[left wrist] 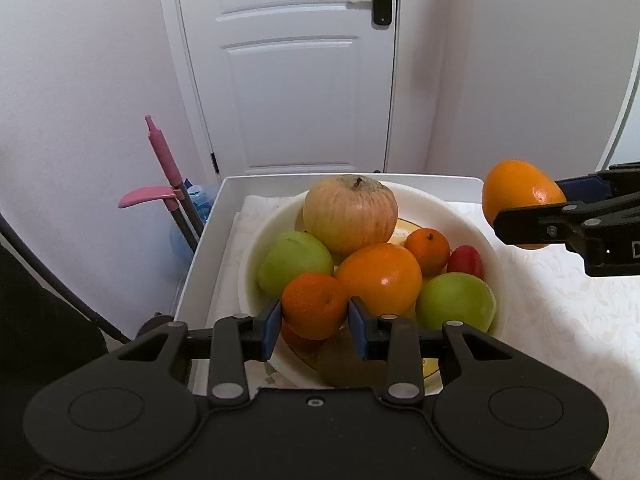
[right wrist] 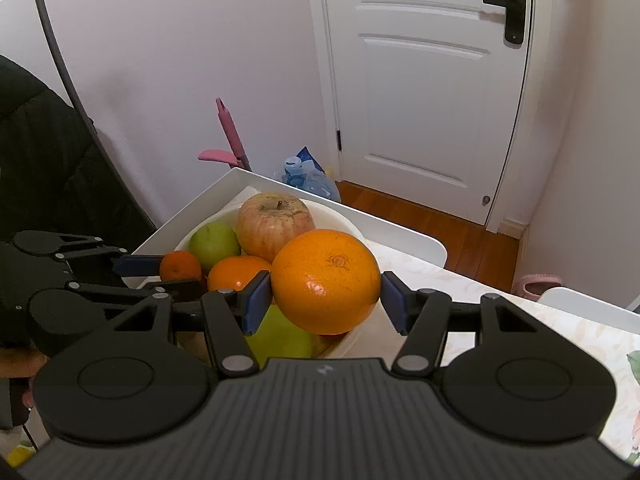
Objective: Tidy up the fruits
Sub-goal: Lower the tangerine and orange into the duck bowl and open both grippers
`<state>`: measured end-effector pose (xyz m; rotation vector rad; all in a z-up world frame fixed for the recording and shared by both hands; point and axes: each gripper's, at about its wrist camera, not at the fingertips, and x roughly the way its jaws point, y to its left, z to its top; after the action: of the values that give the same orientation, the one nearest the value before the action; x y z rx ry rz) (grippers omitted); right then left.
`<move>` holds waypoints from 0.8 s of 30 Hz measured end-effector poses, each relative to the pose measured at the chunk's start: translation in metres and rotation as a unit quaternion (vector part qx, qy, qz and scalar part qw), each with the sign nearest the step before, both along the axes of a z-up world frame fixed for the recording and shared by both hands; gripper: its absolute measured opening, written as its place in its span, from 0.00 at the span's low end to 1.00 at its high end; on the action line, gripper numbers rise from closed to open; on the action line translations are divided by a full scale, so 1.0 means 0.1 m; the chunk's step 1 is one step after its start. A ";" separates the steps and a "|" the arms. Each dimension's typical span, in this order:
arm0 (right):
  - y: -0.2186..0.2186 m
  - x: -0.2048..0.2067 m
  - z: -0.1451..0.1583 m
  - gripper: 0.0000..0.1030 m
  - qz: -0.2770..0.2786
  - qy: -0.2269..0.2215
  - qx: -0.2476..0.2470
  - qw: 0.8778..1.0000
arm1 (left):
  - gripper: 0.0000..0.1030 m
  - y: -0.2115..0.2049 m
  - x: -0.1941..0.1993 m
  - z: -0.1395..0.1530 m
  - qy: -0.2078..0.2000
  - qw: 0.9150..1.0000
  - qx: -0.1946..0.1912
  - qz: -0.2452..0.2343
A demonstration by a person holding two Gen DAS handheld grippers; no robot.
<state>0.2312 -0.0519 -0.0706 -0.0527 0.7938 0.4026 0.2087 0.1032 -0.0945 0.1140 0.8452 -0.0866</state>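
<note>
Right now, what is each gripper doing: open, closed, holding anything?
Left gripper: closed on a small tangerine over the bowl.
Right gripper: closed on a large orange.

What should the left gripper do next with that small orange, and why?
Probably lift straight up. The left gripper has its fingers shut on the small orange, which sits low among the fruit in the white bowl; the right gripper already holds its large orange clear.

White panelled door (right wrist: 424, 92), pale walls (right wrist: 180, 60), wooden floor (right wrist: 452, 232).
</note>
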 end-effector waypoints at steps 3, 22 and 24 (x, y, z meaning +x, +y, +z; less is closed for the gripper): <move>0.02 0.01 0.01 0.72 0.000 0.000 0.000 1.000 | 0.64 0.00 -0.01 0.00 -0.001 1.000 0.006 -0.003; 0.18 0.16 -0.09 0.72 0.041 0.013 -0.016 0.999 | 0.93 -0.05 -0.26 0.22 -0.031 0.999 0.024 0.003; 0.21 0.19 -0.16 0.72 0.046 0.015 -0.020 0.999 | 0.93 -0.05 -0.27 0.22 -0.030 0.999 0.030 0.003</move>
<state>0.2506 -0.0308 -0.0863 -0.1213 0.8310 0.4760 0.1821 0.0983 -0.0728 0.1700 0.7882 -0.0522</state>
